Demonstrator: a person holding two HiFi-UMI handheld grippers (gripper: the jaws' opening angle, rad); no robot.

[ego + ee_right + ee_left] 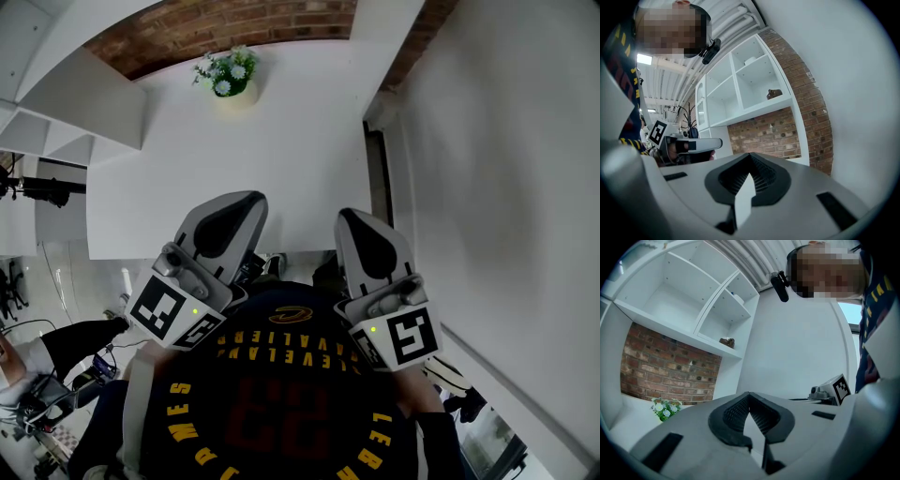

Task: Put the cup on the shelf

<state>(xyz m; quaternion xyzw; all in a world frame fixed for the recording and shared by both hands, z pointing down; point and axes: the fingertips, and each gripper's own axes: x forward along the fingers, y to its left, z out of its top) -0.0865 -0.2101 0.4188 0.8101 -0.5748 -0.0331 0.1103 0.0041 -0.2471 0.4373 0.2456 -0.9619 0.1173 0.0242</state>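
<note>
- Cup: no view showed one plainly. The white tabletop below the shelf was bare except for a small potted plant at its far edge, against the brick wall.
- A small white thing sat in an upper compartment of the shelf. It might have been the cup, but it was too small to tell. A little brown object stood in the compartment beneath it.
- The left gripper had its jaws closed tip to tip, with nothing between them.
- The right gripper was likewise closed and empty.
- Step, as a judgement: either the task had not begun or the cup was already shelved. No carrying was under way.
- If the cup was yet to be placed, the next move would call for finding it, opening one pair of jaws and bringing them round it.
- Pose: both grippers were held side by side close to the person's chest, well short of the shelf. They were over the near edge of the tabletop, their noses tilted up toward the shelf and the wall.
</note>
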